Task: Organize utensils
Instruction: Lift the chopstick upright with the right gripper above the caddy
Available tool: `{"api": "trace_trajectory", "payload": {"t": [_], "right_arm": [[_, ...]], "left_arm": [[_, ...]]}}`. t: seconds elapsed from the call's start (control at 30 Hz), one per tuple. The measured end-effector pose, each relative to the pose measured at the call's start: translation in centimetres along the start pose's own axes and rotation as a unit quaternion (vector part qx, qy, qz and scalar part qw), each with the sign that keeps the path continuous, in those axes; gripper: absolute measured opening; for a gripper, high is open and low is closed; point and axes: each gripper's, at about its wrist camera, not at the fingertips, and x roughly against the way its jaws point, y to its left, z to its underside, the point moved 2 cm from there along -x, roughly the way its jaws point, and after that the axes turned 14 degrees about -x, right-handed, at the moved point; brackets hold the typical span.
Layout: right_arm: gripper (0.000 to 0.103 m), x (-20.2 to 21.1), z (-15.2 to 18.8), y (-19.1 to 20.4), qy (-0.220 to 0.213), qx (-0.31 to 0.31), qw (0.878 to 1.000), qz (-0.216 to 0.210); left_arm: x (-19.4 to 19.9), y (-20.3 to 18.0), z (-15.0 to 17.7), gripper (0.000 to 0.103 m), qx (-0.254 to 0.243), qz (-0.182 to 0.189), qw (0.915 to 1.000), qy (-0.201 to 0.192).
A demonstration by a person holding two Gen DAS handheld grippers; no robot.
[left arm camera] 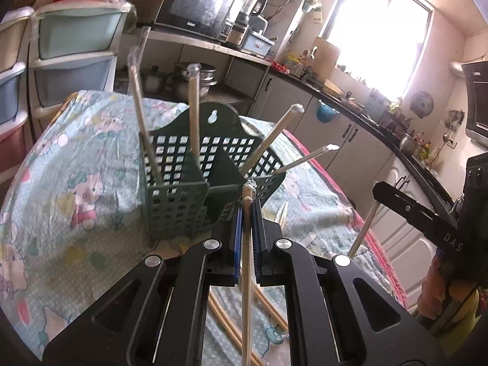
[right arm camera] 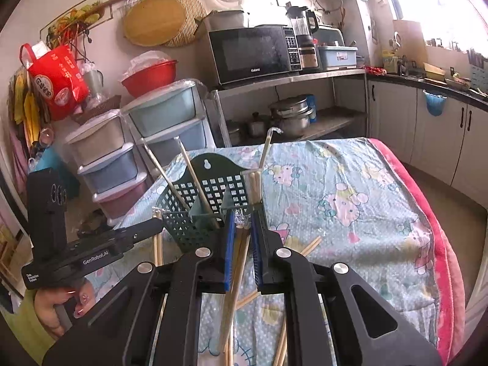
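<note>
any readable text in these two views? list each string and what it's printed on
"Galanz": front of the microwave, below its door.
"GenRobot.AI": side of the left gripper, right wrist view.
"DAS": partial, on the right gripper, left wrist view; the rest is cut off.
Small white lines on the left gripper's rear end: too small.
Red bag print: blurred, unreadable.

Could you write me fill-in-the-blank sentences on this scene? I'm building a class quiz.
1. The left tongs are shut on wrapped ____.
2. The utensil holder is dark ____.
3. The holder stands on a ____-printed tablecloth.
4. On the shelf sits a black ____.

Missing words: chopsticks; green; cartoon; microwave
</note>
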Motion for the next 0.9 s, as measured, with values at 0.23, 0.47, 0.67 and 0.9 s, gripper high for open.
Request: {"api": "trace_trajectory", "payload": {"t": [0.23, 0.47, 0.67, 0.9], "right_arm": [[0.010, 0.9, -0.5, 0.2, -0.016, -0.001, 1.000, -0.002], [0.010, 1.5, -1.0, 0.7, -0.029, 0.000, 1.000, -0.009], [0.010, 2.1, -1.5, 1.2, -0.040, 0.004, 0.999, -0.015], [0.010, 2.5, -2.3, 2.1, -0.049, 0.009, 0.998, -0.025]], "left_arm": [[0.7, -0.6, -1.8, 0.003, -0.019, -0.004, 0.9996, -0.020], [1.3, -1.0, -4.0, 0.003, -0.036, -0.014, 0.9983, -0.043], [1.8, -1.2, -5.9, 0.003, -0.049, -0.019, 0.9966, -0.063], [2.6, -1.5, -8.0, 0.003, -0.064, -0.026, 0.9939, -0.086]]}}
